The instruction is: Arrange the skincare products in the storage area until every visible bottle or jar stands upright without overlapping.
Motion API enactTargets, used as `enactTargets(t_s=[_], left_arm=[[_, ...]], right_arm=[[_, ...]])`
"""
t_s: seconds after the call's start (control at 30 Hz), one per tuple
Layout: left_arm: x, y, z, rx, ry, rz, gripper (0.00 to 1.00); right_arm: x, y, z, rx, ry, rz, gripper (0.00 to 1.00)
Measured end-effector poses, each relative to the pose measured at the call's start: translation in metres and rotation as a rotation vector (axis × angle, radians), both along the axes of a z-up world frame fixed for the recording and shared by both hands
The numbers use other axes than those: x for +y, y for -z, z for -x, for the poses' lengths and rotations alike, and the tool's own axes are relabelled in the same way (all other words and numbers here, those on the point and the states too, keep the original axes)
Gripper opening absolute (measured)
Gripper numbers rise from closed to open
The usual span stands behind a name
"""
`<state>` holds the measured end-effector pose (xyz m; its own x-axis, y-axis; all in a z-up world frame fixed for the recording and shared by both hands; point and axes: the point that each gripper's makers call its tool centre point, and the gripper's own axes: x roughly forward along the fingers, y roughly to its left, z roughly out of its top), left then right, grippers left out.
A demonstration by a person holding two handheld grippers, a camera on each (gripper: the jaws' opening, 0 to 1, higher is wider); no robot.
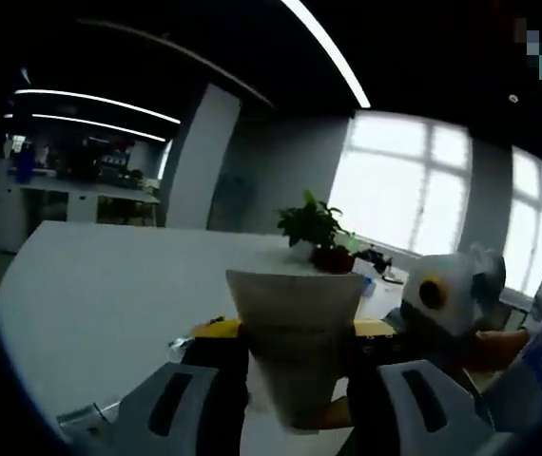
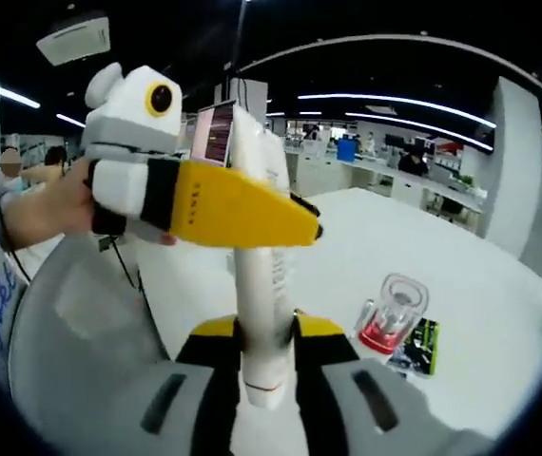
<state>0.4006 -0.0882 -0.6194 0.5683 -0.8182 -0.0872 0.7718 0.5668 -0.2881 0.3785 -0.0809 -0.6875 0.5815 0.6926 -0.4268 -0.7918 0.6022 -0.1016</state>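
While both tongs (image 1: 295, 399) (image 2: 269, 380) pinch one white tube (image 2: 261, 285), a jar (image 2: 392, 318) apparently stands nearby.

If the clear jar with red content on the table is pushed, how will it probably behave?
The clear jar looks thick-walled and rigid, so probably heavy for its size. Standing upright on the smooth white table, it would likely slide rather than tip. It may chip if knocked over.

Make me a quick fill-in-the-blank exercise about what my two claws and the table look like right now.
1. The left claw and right claw both grip one white ____.
2. In the left gripper view, a potted ____ stands on the far part of the table.
3. In the right gripper view, the clear jar standing on the table has a ____ base.

Missing words: tube; plant; red.
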Motion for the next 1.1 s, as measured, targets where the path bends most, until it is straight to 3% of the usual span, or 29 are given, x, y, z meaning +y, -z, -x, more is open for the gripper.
enactTargets(t_s=[0.17, 0.5, 0.57, 0.6, 0.73, 1.1], left_arm=[[-0.001, -0.001, 0.005, -0.007, 0.052, 0.001, 0.36], [-0.009, 0.002, 0.022, -0.041, 0.232, -0.038, 0.31], [-0.011, 0.004, 0.027, -0.047, 0.276, -0.054, 0.29], [-0.015, 0.003, 0.038, -0.087, 0.356, -0.066, 0.25], [-0.017, 0.009, 0.043, -0.096, 0.374, -0.125, 0.19], [-0.022, 0.009, 0.053, -0.132, 0.437, -0.143, 0.13]], right_arm=[[-0.002, -0.002, 0.005, -0.002, -0.073, -0.026, 0.18], [-0.014, 0.000, 0.013, -0.010, -0.227, 0.014, 0.18], [-0.016, 0.003, 0.016, -0.011, -0.275, 0.036, 0.17], [-0.019, 0.006, 0.017, 0.002, -0.280, 0.049, 0.17], [-0.020, 0.011, 0.024, -0.002, -0.343, 0.075, 0.16], [-0.019, 0.012, 0.032, 0.035, -0.412, 0.058, 0.16]])
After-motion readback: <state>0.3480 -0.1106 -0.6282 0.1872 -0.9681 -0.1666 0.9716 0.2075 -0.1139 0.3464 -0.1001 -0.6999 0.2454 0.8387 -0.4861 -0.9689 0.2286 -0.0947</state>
